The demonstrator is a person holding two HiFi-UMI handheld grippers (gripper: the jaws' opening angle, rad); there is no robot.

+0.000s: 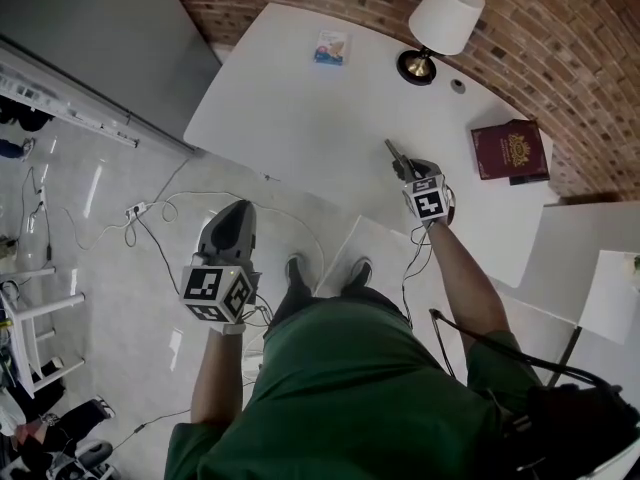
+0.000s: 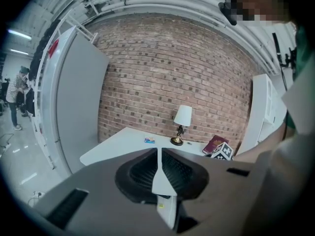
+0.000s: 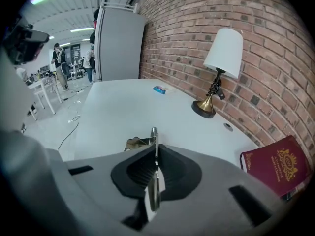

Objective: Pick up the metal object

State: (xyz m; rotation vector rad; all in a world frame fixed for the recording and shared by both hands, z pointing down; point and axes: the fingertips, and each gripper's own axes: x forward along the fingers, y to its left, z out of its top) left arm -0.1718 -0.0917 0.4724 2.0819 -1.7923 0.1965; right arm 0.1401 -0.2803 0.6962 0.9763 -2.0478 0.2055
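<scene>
- The right gripper [image 1: 412, 171] is out over the near-right part of the white table [image 1: 300, 118], with its jaws pressed onto the metal object [image 1: 393, 152].
- In the right gripper view the metal object [image 3: 154, 140] stands edge-on between the ribbed pads. A thin bright strip pokes out past the tips, and a duller, brassy bit shows to its left.
- It looks to be off the table top, though I can't tell for certain.
- I'd judge the piece to be light, stiff and flat. With smooth faces like that it will be slippery, and could pivot or slide in the pads if the hand tilts sharply.
- The flat faces are the sensible place to hold it, near the middle of its length, so neither end droops. The present pinch seems to sit well back, leaving only a short stretch sticking out.
- The left gripper [image 1: 232, 218] hangs low to the person's left, over the floor and well apart from the table. Its jaws are pressed together with nothing between them.
- A lamp [image 1: 440, 23] and a dark red book [image 1: 510, 150] stand further back by the brick wall, well clear of the work.
</scene>
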